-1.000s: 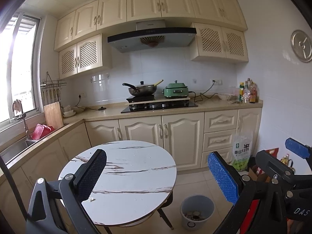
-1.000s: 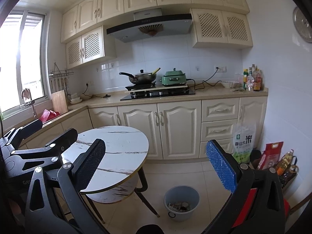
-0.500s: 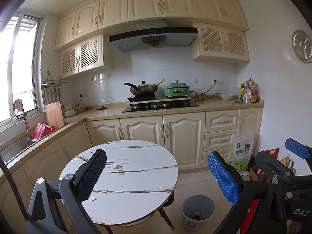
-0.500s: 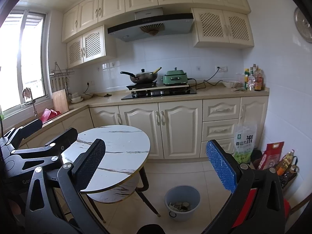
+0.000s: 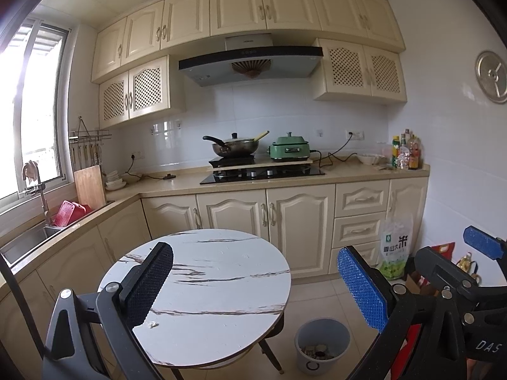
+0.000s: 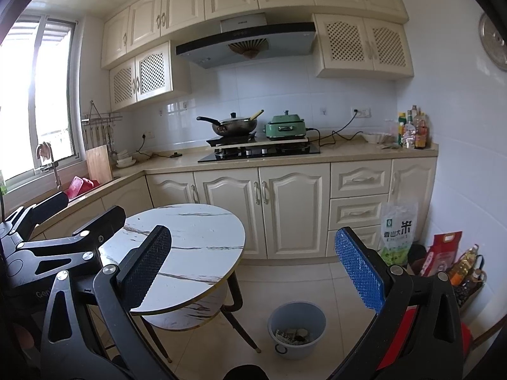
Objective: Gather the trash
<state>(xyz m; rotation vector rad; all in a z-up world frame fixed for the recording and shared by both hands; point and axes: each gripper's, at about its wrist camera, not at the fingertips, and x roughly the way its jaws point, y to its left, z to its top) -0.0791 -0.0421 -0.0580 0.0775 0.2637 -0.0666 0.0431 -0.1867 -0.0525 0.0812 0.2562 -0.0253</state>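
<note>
Both grippers held high, side by side, above desk; likely survey pose before reaching for scrap.

Left gripper: jaws wide, empty. Right gripper: jaws wide, empty.

Trash: small white crumb on desk near its front-left edge, just beside tip of left gripper's black finger, below and inside jaw span, not touching. Not seen in right wrist view.

Grey bin on floor off desk's right edge, already holding scraps; probable drop point.
</note>
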